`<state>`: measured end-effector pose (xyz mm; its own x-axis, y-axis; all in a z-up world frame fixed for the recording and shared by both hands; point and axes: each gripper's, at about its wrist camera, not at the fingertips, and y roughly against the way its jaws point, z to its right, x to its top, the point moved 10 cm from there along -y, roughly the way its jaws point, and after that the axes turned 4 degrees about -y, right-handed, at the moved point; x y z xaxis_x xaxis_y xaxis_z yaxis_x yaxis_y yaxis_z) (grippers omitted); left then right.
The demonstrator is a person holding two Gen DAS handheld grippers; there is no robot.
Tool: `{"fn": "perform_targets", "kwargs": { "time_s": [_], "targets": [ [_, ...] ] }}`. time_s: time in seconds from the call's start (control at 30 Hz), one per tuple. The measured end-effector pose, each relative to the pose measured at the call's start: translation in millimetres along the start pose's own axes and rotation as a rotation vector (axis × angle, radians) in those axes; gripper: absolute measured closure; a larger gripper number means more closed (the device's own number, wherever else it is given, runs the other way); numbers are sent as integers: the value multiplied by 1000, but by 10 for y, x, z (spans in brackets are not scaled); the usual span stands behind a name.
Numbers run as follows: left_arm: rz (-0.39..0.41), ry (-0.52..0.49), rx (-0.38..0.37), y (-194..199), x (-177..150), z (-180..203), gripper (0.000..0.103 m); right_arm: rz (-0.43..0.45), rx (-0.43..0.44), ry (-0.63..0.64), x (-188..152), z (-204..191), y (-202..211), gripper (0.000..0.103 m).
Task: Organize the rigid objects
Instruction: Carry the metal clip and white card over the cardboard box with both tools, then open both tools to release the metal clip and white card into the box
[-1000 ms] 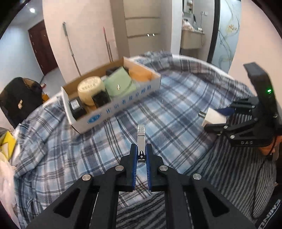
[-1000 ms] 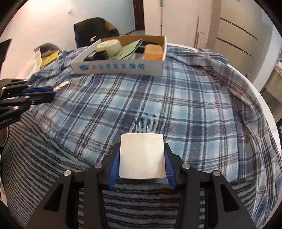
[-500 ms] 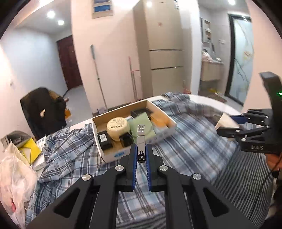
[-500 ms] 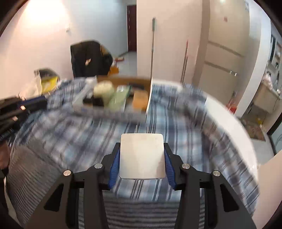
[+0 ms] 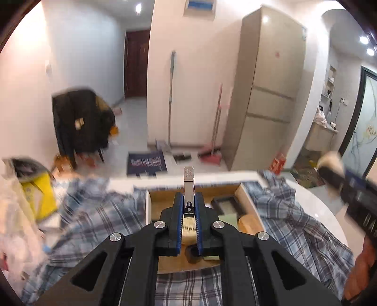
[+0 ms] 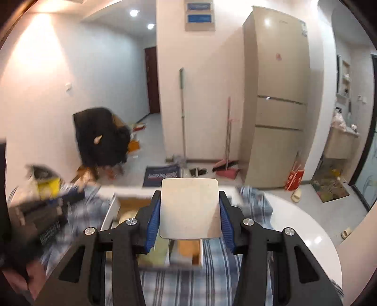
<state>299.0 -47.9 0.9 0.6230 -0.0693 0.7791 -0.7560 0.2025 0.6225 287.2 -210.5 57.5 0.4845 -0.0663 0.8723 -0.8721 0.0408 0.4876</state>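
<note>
Below, the cardboard box (image 5: 249,200) holds a round tin (image 5: 188,229); hand-held grippers clamp nail clipper (image 5: 189,188) and charger (image 6: 189,208).

Bright ceiling spotlights (image 5: 138,8) glare; strong fisheye bending, dark corners, motion blur low at both sides.

Beige fridge (image 6: 278,98) against far wall; mop (image 6: 182,117) and pink broom (image 6: 226,150) leaning beside it; dark doormat (image 6: 162,175) on floor; black jacket over chair (image 6: 101,136), left; plaid cloth (image 5: 294,226) over white round table (image 6: 313,237); yellow bag (image 5: 38,195), blurred
</note>
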Motion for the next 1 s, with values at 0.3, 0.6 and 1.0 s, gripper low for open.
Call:
{"fn": "perform_targets", "kwargs": {
  "time_s": [0.3,0.6,1.0],
  "targets": [
    [-226,-16,19,-907,-690,-322,93,-198,29,-74,-433,-145,-872,59],
    [-317,-43,78,-1212,-967,-402,93,-334,61,-75,-821,-20,-1150,59],
    [-318,-67,70,-1315,-1005,-354,93,-391,72,-59,-965,-39,-1246,59]
  ]
}}
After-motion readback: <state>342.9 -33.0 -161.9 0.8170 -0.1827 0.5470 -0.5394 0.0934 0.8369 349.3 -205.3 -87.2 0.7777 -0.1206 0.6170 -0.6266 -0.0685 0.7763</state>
